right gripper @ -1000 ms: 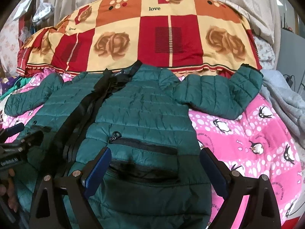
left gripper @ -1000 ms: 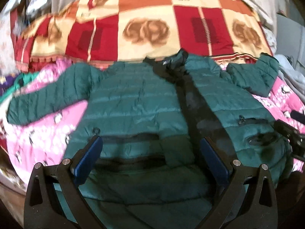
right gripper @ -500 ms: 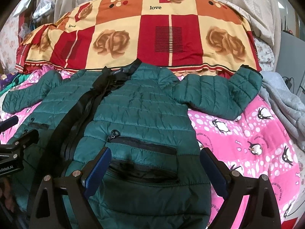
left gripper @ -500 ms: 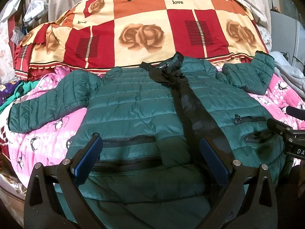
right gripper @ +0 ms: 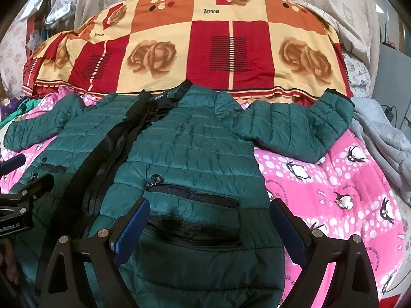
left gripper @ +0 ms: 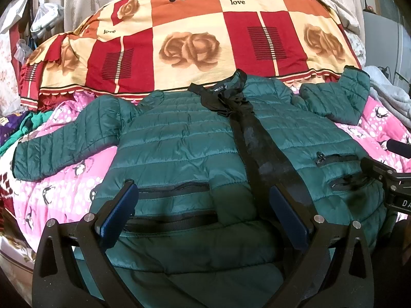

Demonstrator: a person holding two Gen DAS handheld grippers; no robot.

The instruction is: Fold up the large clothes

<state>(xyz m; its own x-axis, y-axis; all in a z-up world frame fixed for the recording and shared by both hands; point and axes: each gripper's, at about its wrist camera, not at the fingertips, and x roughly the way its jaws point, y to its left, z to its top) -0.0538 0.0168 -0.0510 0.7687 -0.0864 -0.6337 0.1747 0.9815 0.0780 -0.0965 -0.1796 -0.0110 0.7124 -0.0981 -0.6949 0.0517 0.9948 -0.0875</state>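
Note:
A dark green quilted puffer jacket lies flat and face up on the bed, both sleeves spread out, black zipper band down its middle. It also shows in the right wrist view. My left gripper is open and empty, held above the jacket's lower left pocket. My right gripper is open and empty above the lower right pocket. The right gripper's body shows at the right edge of the left wrist view, and the left gripper's body at the left edge of the right wrist view.
The jacket lies on a pink penguin-print sheet. A red, orange and cream rose-patterned quilt is heaped behind the collar. A grey garment lies at the right. Green and purple clothes sit at the left.
Both grippers have drawn back and risen a little, so more of the jacket and quilt shows. The jacket has not moved. Both grippers stay open.

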